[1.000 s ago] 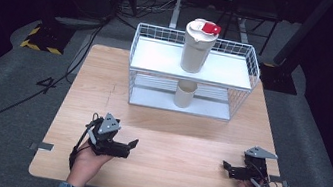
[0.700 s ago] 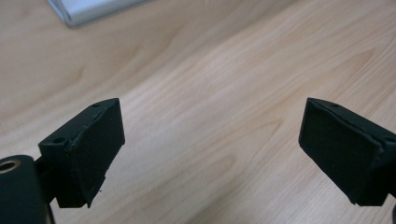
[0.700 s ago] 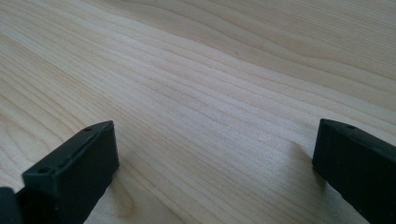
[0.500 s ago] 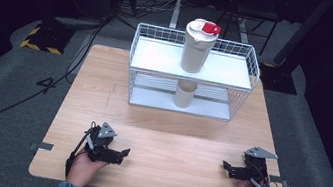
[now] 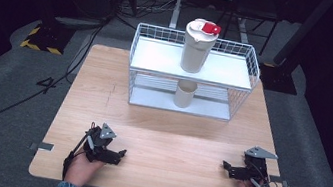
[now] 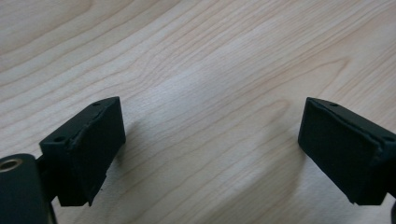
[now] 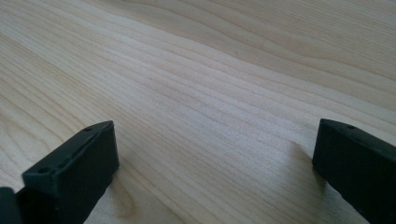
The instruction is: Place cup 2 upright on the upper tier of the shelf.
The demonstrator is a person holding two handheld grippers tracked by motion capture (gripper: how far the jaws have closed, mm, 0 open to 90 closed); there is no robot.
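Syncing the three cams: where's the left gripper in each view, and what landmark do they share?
High view: left gripper at lower left, near the table's front edge, jaws pointing right.
Left gripper view: its own gripper, jaws wide apart at the bottom corners, nothing between them.
Right gripper view: the black jaws at the bottom are the right gripper.
Shared landmark: the light wooden table with its grain.

Wire rack [image 5: 247,68] at the table's [image 5: 164,123] far edge, one cup [image 5: 197,47] above another [image 5: 185,94] (lower shelf).

The rack's upper shelf [image 5: 160,57] hides the top of the lower cup [image 5: 185,95].
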